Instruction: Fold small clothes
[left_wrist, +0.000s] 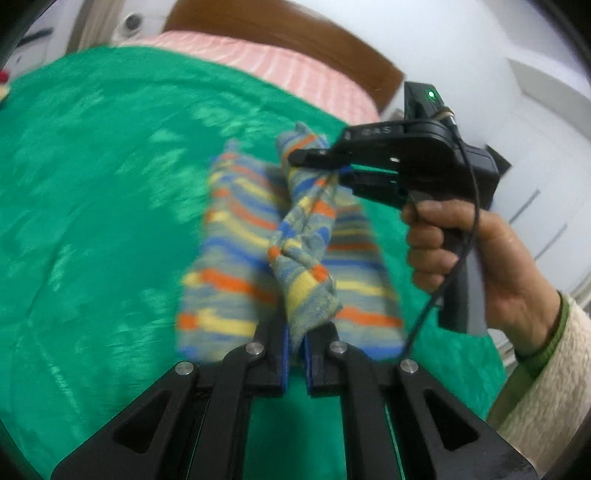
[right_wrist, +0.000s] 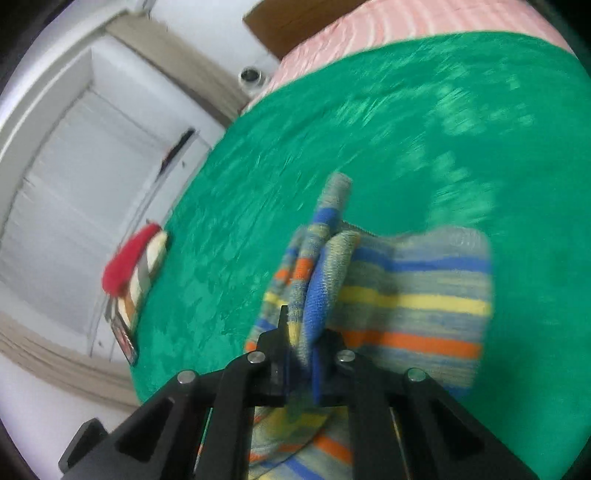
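A striped knit garment (left_wrist: 236, 236) in grey, blue, yellow and orange lies on the green bed cover (left_wrist: 92, 184), with two long parts side by side. One fold of it is lifted and stretched between the grippers. My left gripper (left_wrist: 295, 332) is shut on the near end of that fold. My right gripper (left_wrist: 317, 166), held by a person's hand (left_wrist: 461, 240), is shut on the far end. In the right wrist view my right gripper (right_wrist: 301, 332) pinches a bunched blue and grey fold of the striped garment (right_wrist: 413, 295), and the rest spreads to the right over the green cover (right_wrist: 406, 129).
A red and striped cloth item (right_wrist: 129, 266) lies at the left edge of the cover. A pink striped sheet (left_wrist: 258, 59) and a wooden headboard (left_wrist: 277, 22) sit beyond the cover. White cupboards (right_wrist: 74, 184) stand beside the bed.
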